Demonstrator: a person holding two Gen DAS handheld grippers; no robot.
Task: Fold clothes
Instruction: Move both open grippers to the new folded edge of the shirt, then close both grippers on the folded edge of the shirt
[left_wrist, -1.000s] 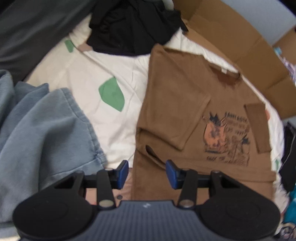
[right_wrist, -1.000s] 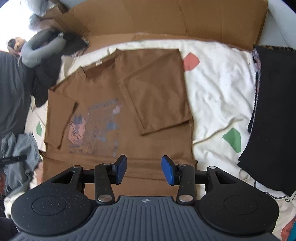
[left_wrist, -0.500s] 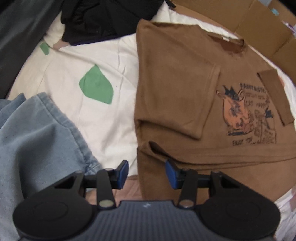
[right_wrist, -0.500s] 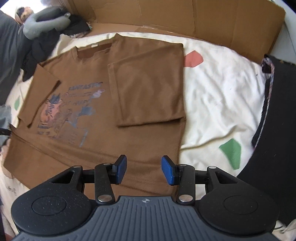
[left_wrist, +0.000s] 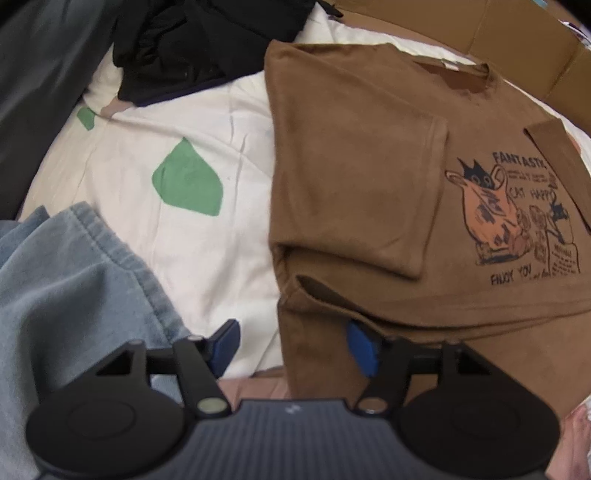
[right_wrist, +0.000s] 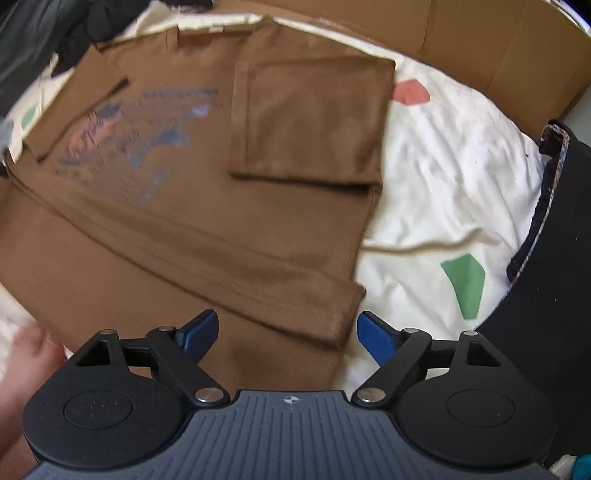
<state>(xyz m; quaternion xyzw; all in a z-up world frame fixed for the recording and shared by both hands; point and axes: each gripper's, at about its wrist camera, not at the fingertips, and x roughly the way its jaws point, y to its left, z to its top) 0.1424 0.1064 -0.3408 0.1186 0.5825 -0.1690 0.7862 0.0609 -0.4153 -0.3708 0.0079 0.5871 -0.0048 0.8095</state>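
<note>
— Where's the shirt, and which way does it run?

— One brown T-shirt (left_wrist: 369, 177) lies flat on the cream sheet (left_wrist: 221, 122), print side up. Its long axis runs from the hem, nearest both cameras, up to the collar by the cardboard (right_wrist: 461, 37). Both sleeves are folded in over the body: two flaps, one each side.

— And the grippers?

— Two. The left gripper (left_wrist: 291, 343) stands over the hem corner on its side, fingers spread, the shirt's edge between them, pads not pressing. The right gripper (right_wrist: 286, 332) stands over the opposite hem corner, fingers spread wider, cloth between them but not pinched.

— Anything else lying about?

— One light blue garment (left_wrist: 74, 280) beside the left gripper, one black garment (left_wrist: 192, 44) beyond it, and a black cloth (right_wrist: 554, 258) at the right edge of the right view.

— What differs from a second ago?

— Both pairs of jaws have just been opening. Both grippers sit lower and closer to the hem; the shirt fills more of each view. The shirt itself lies as before.
</note>
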